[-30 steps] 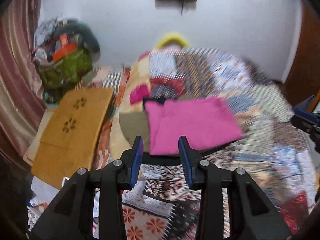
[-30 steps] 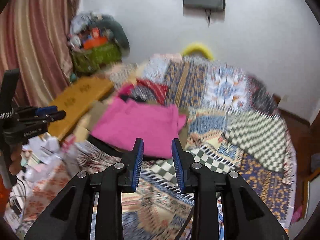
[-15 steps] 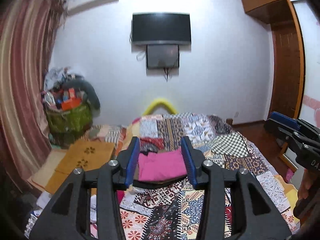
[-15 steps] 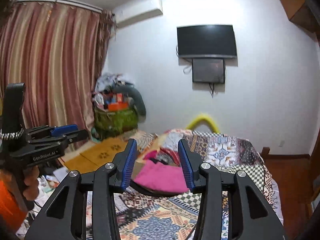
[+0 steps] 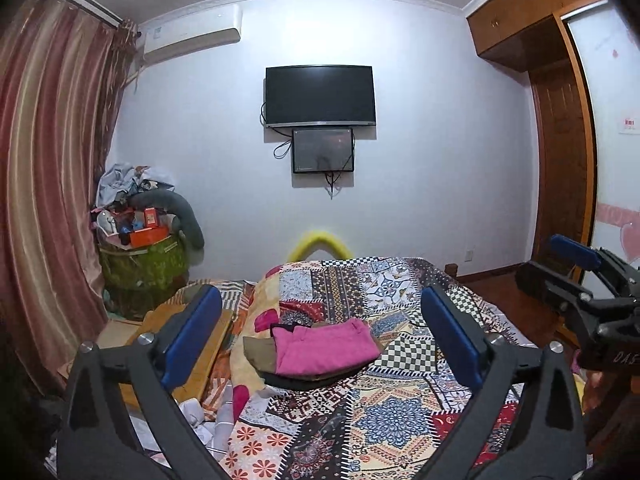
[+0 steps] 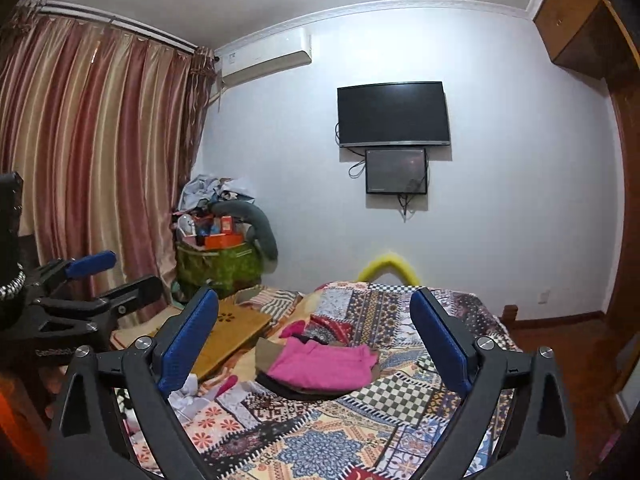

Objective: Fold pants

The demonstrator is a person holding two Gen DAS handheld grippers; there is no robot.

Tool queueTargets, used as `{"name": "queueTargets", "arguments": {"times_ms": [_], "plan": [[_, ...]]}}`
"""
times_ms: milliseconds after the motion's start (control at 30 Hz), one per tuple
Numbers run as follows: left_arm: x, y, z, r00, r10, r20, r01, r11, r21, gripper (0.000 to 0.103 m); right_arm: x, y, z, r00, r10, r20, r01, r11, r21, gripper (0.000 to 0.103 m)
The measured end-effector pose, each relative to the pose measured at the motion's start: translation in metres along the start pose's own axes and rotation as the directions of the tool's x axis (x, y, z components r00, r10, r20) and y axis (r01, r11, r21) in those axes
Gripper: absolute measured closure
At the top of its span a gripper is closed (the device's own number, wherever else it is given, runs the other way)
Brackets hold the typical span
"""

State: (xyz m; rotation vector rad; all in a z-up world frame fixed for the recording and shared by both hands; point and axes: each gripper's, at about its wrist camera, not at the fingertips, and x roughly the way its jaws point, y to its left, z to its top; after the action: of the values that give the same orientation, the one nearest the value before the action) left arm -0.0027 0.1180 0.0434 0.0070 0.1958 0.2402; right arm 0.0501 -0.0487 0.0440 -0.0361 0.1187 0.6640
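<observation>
Folded pink pants (image 5: 324, 346) (image 6: 324, 366) lie on top of a small stack of olive and black garments (image 5: 256, 354) in the middle of the patchwork bed. Both grippers hover well back from the stack, pointing almost level across the room. My left gripper (image 5: 320, 312) has its jaws opening wide, and nothing is between its blue pads (image 5: 196, 330). My right gripper (image 6: 314, 314) is opening wide too and is just as empty. Each gripper also shows at the edge of the other's view: the right gripper (image 5: 580, 280) and the left gripper (image 6: 92, 280).
The patchwork quilt (image 5: 384, 412) covers the bed. A wooden board (image 6: 236, 328) lies left of it, with white clutter (image 5: 200, 412) on the floor near it. A stuffed green bag (image 5: 144, 268) stands by the curtain (image 6: 92, 160). A TV (image 5: 320, 96) hangs on the far wall; a wardrobe (image 5: 560, 160) stands at the right.
Both grippers pulled back and up from the pink pants, which now look small and far. The views tilted up to the wall. Both pairs of jaws spread from narrow to wide.
</observation>
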Motion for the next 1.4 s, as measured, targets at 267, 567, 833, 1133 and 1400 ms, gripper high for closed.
{"name": "queueTargets", "arguments": {"times_ms": [267,567,833,1133,1400], "plan": [[-0.005,0.004,-0.003,1.0,-0.002,0.008,0.002,1.0,-0.014,0.0,-0.005,-0.004,-0.006,1.0,-0.005,-0.014,0.005,1.0,0.027,0.001],[-0.004,0.002,-0.008,1.0,-0.002,0.005,0.002,1.0,-0.007,0.0,-0.005,-0.003,-0.008,1.0,0.001,-0.029,0.0,1.0,0.03,0.001],[0.0,0.004,-0.01,1.0,-0.003,-0.002,0.003,1.0,-0.024,0.0,-0.004,-0.002,-0.011,0.999,0.0,-0.045,0.002,0.999,0.038,0.001],[0.005,0.004,-0.012,1.0,0.004,-0.018,-0.004,0.999,-0.035,0.0,-0.005,-0.002,-0.013,0.998,0.009,-0.054,-0.006,0.999,0.046,0.001],[0.009,0.005,-0.015,1.0,0.0,-0.029,-0.001,0.999,-0.034,0.0,-0.004,-0.004,-0.013,0.998,0.01,-0.058,-0.007,0.998,0.055,0.001]]}}
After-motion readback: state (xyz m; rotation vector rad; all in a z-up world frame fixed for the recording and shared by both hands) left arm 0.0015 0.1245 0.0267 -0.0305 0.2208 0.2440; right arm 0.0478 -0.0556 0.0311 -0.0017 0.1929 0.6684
